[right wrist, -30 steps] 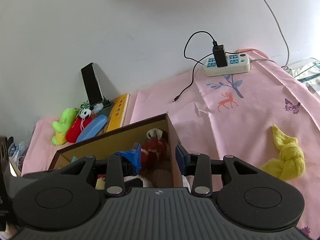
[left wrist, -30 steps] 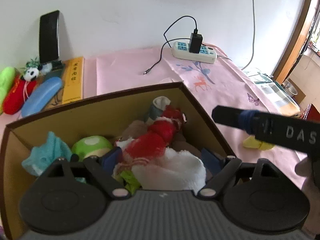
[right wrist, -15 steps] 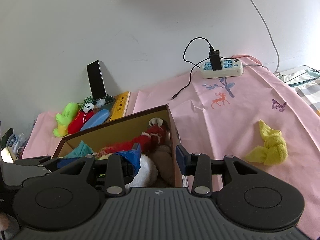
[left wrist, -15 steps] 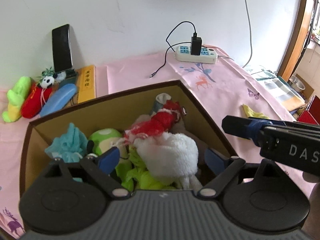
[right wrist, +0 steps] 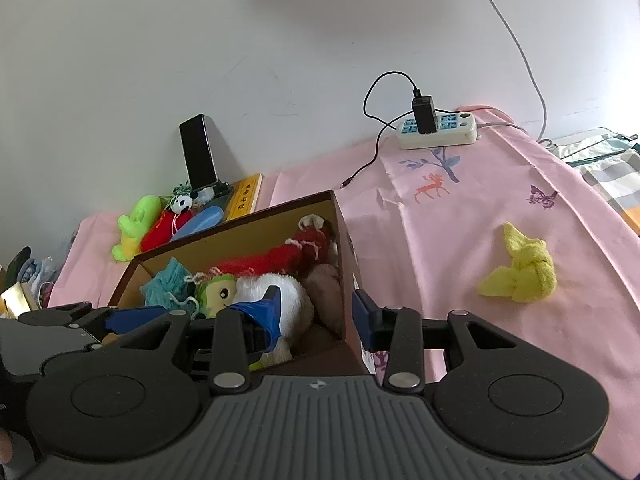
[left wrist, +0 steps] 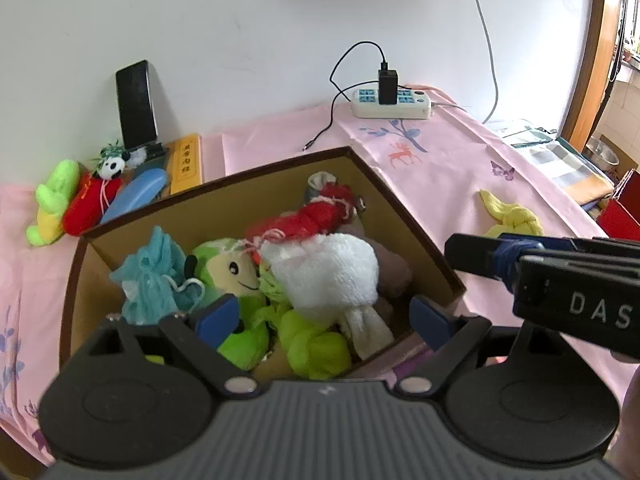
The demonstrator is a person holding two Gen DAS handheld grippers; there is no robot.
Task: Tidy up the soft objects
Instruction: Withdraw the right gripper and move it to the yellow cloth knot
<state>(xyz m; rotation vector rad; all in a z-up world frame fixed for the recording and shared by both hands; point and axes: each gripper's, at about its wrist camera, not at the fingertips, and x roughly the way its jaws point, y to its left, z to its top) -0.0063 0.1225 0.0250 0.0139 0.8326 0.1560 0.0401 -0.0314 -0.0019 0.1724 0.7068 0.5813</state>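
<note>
Left gripper point(left wrist: 324, 320) gapes empty over the box point(left wrist: 416, 224), low centre; right gripper point(right wrist: 316, 314), jaws parted, straddles the box wall.
"DAS" reads at right; yellow cloth point(right wrist: 520, 272) lies mid-right.

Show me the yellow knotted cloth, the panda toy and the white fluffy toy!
yellow knotted cloth point(right wrist: 528, 270), right wrist view, on its knot.
panda toy point(left wrist: 113, 166), left wrist view, on its face.
white fluffy toy point(left wrist: 326, 270), left wrist view, on its body.
</note>
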